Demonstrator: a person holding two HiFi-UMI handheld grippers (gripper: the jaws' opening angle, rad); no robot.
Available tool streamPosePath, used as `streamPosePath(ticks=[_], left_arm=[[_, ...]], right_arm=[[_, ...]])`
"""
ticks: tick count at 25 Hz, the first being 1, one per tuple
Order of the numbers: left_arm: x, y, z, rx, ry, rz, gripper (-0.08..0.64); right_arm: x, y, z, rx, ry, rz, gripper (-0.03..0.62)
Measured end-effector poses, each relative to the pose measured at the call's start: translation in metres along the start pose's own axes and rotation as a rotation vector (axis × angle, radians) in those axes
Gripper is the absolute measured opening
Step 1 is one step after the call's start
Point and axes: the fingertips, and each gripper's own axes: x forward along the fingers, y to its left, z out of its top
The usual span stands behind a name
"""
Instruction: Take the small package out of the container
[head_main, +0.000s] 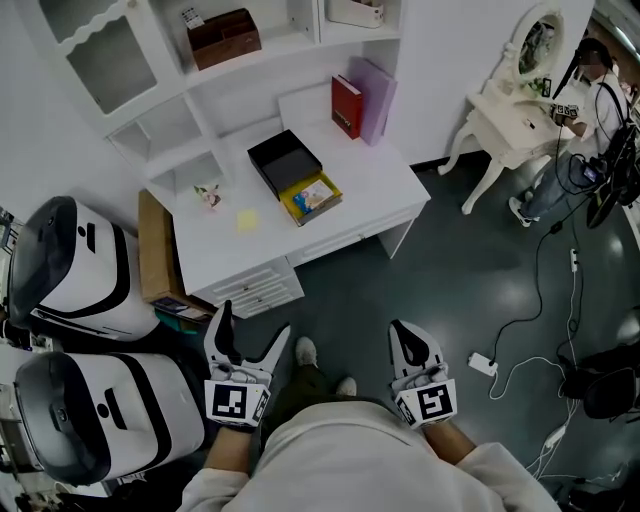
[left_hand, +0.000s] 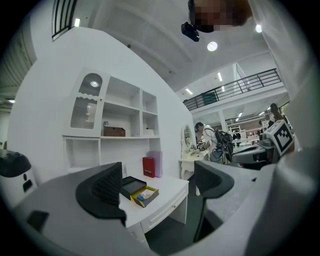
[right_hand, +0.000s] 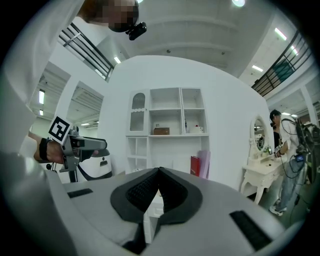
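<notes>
Counter (head_main: 370, 180), white and backed by open shelves, carries everything the task needs, and it stands well apart from the person, who holds both tools close to the body. The left tongs (head_main: 254, 322) are spread wide with nothing between them; the right tongs (head_main: 402, 330) are pressed together on nothing. Near the middle of the counter a black box (head_main: 285, 160) lies open side up, and touching its near corner sits the yellow container (head_main: 293, 212), a shallow open tray. Inside it, lying flat and covering much of its floor, is the small package (head_main: 315, 195), printed in blue, white and orange. It looks thin and light, probably a card or film packet, so it should weigh almost nothing but may flex or slide under a hard pinch, and its face could be slick. Lying so low between the walls, it offers little to grip from above; the likeliest hold is across one short edge, with one jaw slipped under a lifted corner. The container itself seems light enough to shift or rise with it, so bracing its rim with the other tongs would be wise
</notes>
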Motion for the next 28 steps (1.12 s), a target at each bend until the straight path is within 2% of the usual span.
streamPosePath(ticks=[6, 13, 23, 28], left_arm=[[0.035, 0.015, -0.009, -0.003, 0.000, 0.005, 0.448], [0.106, 0.045, -0.022, 0.000, 0.015, -0.017, 0.448], [0.229, 0.107, -0.034, 0.004, 0.079, -0.098, 0.448], [0.273, 0.133, -0.042, 0.011, 0.087, -0.140, 0.448]], right_arm=[[0.033, -0.019, -0.003, -0.013, -0.002, -0.001, 0.025], [0.092, -0.051, -0.005, -0.030, 0.027, -0.024, 0.025], [0.212, -0.097, 0.014, -0.031, 0.045, -0.094, 0.025], [0.260, -0.105, 0.016, -0.028, 0.059, -0.113, 0.025]])
